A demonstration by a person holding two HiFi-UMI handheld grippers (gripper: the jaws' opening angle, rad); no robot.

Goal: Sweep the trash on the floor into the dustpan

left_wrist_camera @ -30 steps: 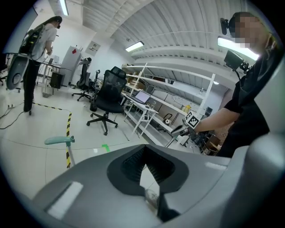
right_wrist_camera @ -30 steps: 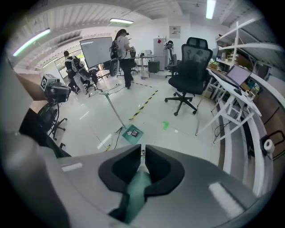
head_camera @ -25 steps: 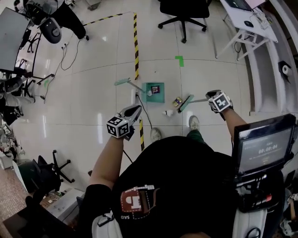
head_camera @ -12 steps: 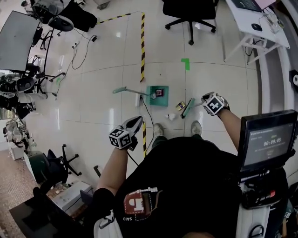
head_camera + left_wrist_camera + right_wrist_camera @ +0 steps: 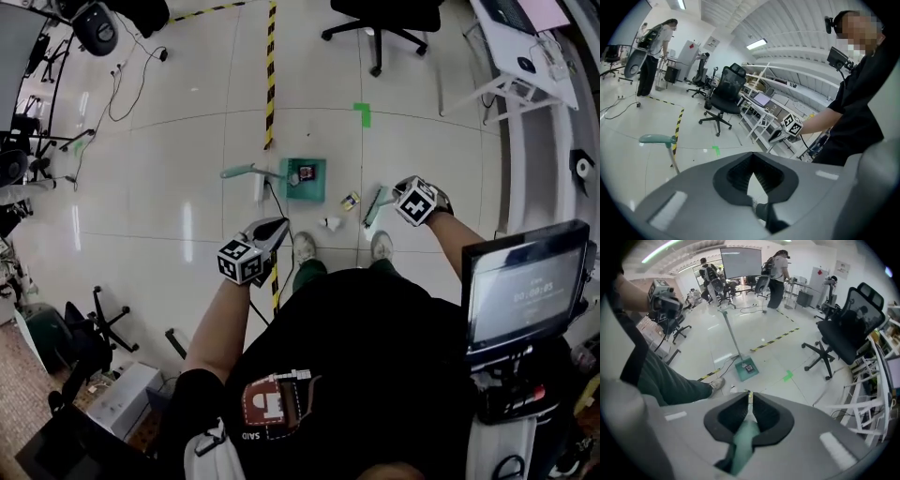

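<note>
The right gripper (image 5: 398,199) is clenched on the broom (image 5: 374,207), whose green handle is seen clamped between the jaws in the right gripper view; the left gripper (image 5: 266,231) is closed on nothing, its jaw tips met, and is held above the floor near the left shoe (image 5: 304,247). Two bits of trash lie loose on the floor: a small box (image 5: 350,200) and a white scrap (image 5: 332,223); both are found between the broom head and the dustpan (image 5: 315,190), just left of the bristles. The dustpan is set flat further left, with one item already in it and its pole (image 5: 240,172) leaning away to the left. The sweep is judged to run leftward and slightly away from the person, across the broom head's long axis; the right gripper is the nearer one. Room is tight by the shoes and the cable (image 5: 273,201); open floor is left beyond the dustpan.
</note>
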